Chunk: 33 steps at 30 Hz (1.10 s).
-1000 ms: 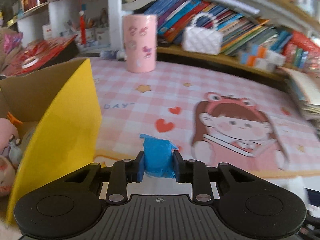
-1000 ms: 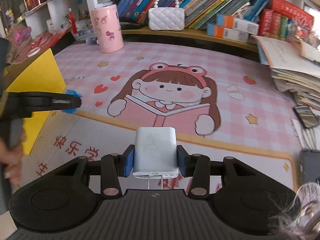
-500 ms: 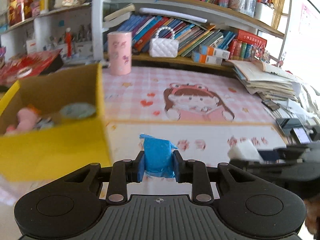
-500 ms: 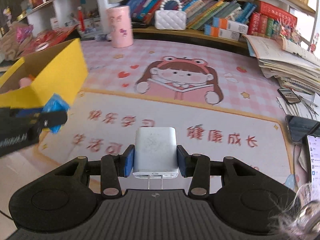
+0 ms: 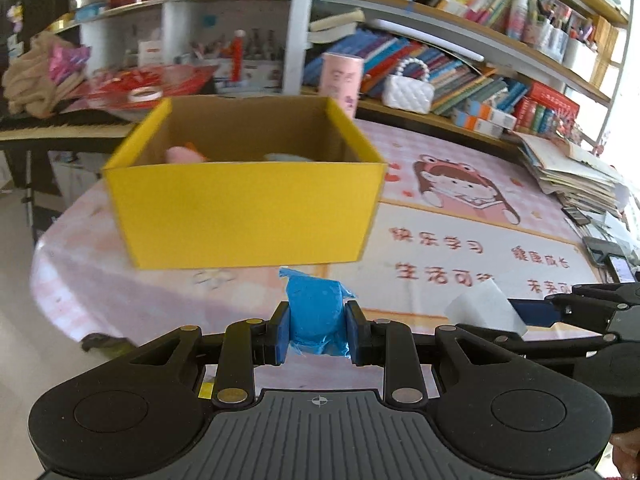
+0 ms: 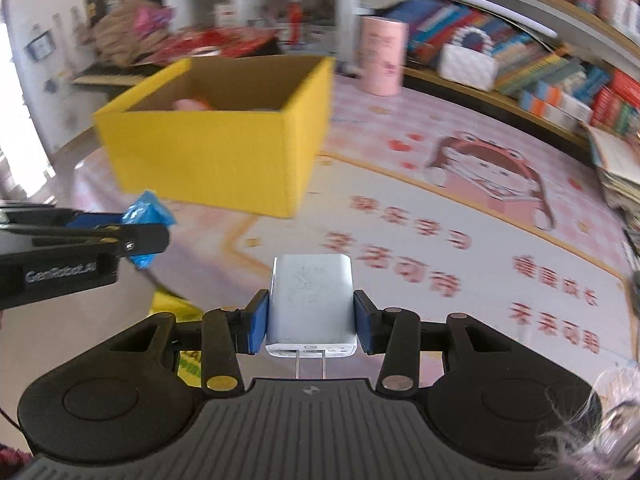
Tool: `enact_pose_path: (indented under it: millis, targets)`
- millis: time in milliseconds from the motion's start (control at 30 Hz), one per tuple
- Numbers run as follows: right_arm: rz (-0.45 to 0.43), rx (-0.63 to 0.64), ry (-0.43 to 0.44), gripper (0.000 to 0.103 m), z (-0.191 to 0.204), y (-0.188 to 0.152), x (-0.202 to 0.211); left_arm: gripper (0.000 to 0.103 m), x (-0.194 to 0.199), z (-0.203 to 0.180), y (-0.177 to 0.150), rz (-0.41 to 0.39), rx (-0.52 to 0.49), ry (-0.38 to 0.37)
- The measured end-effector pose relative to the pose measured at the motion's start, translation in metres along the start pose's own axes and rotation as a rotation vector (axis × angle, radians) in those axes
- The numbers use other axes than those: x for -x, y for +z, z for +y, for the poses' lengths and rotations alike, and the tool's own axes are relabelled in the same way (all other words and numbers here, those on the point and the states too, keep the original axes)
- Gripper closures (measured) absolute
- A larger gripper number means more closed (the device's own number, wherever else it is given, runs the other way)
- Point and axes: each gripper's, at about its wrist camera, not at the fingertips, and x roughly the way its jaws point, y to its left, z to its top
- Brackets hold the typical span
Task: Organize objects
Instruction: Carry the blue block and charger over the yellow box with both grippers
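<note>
My left gripper (image 5: 318, 322) is shut on a small blue packet (image 5: 316, 306), which also shows at the left of the right wrist view as the blue packet (image 6: 146, 210). My right gripper (image 6: 311, 322) is shut on a white plug charger (image 6: 311, 300) with its two prongs pointing back at the camera; in the left wrist view the charger (image 5: 486, 308) sits low on the right. Both grippers hang above the near edge of the table, in front of an open yellow cardboard box (image 5: 248, 212) (image 6: 216, 156). A pink soft toy (image 5: 182, 154) and a pale object lie inside the box.
A pink printed mat (image 5: 460, 216) covers the table. A pink cylinder (image 5: 340, 80) and a white quilted handbag (image 5: 406, 92) stand at the back by bookshelves. Stacked papers (image 5: 568, 172) and phones (image 5: 612, 260) lie at the right. The table's rounded edge and floor are at the left.
Both grippers have drawn back from the table and swung left, each keeping its grip. The yellow box, earlier at the left edge, now stands whole and straight ahead.
</note>
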Motion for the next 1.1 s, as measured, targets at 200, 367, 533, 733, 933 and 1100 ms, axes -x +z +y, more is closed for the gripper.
enact_pose_path:
  millis: [200, 367, 533, 733, 933, 1100]
  targets:
    - [-0.014, 0.051, 0.045, 0.062, 0.044, -0.002, 0.006, 0.077, 0.027, 0.033, -0.012, -0.021, 0.033, 0.040]
    - [-0.027, 0.062, 0.057, 0.062, 0.068, -0.005, 0.011, 0.077, 0.041, 0.050, -0.016, -0.041, 0.037, 0.047]
    - [-0.043, 0.062, 0.054, 0.062, 0.082, -0.004, 0.014, 0.077, 0.050, 0.059, -0.018, -0.062, 0.026, 0.044]
    - [-0.055, 0.063, 0.046, 0.062, 0.092, -0.002, 0.017, 0.077, 0.053, 0.067, -0.017, -0.074, 0.022, 0.035]
    - [-0.055, 0.056, 0.031, 0.062, 0.096, -0.001, 0.016, 0.077, 0.052, 0.071, -0.016, -0.074, 0.014, 0.018]
    - [-0.055, 0.045, 0.017, 0.062, 0.098, -0.001, 0.017, 0.077, 0.052, 0.072, -0.015, -0.075, 0.001, 0.002]
